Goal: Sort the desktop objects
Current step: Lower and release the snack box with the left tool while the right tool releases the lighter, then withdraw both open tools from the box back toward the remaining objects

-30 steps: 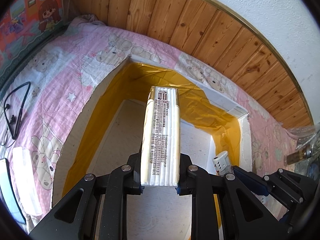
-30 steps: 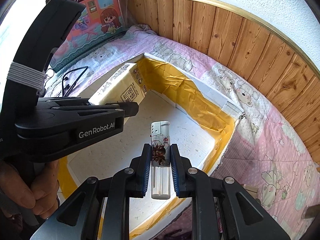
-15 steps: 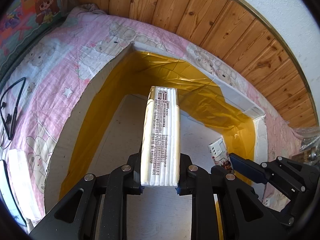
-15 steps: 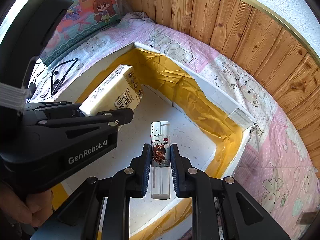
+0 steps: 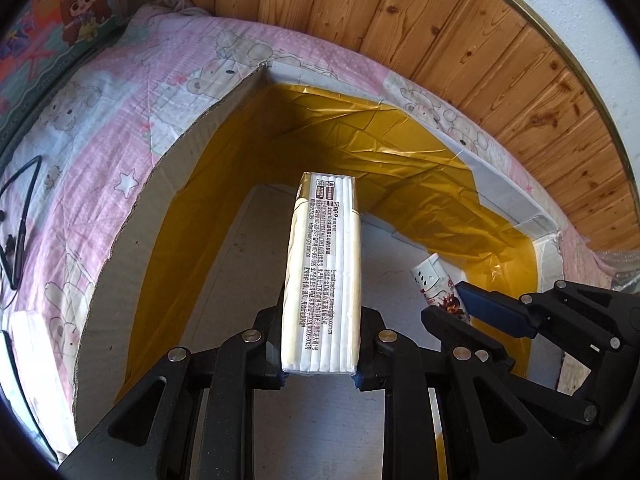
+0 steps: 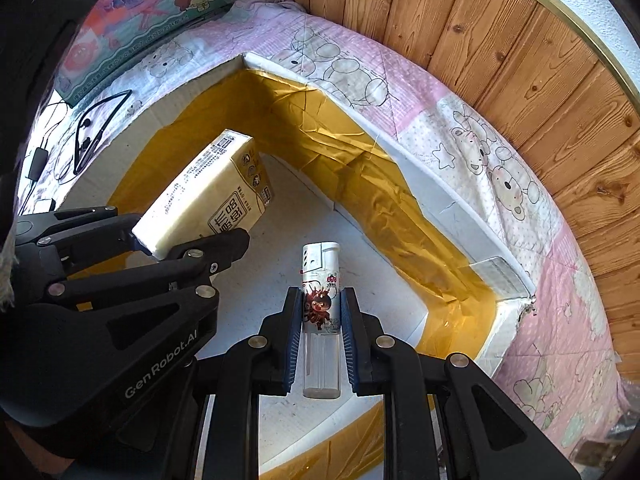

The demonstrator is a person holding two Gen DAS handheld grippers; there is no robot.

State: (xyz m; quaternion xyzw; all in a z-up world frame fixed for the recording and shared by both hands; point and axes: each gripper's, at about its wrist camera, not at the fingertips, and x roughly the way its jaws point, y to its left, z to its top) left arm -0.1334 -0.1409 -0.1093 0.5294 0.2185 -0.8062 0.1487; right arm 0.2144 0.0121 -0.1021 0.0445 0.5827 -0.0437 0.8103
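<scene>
My left gripper [image 5: 320,360] is shut on a cream pack of tissues [image 5: 323,272] and holds it above the floor of an open white box lined with yellow tape [image 5: 400,168]. The pack also shows in the right wrist view [image 6: 208,196], with the left gripper [image 6: 188,248] at the left. My right gripper [image 6: 320,340] is shut on a white lighter with a red cartoon print [image 6: 321,300], also over the box floor [image 6: 280,240]. The lighter [image 5: 434,284] and the right gripper [image 5: 452,304] show at the right in the left wrist view.
The box sits on a pink and white bear-print quilt [image 5: 100,128] against a wooden wall panel [image 6: 520,60]. A black cable [image 6: 96,132] and a colourful cartoon box [image 6: 152,4] lie at the far left. A white flat item [image 5: 36,352] lies left of the box.
Both grippers have moved forward and down into the box with their loads. The lighter and the tissue pack are now closer to the box floor.
</scene>
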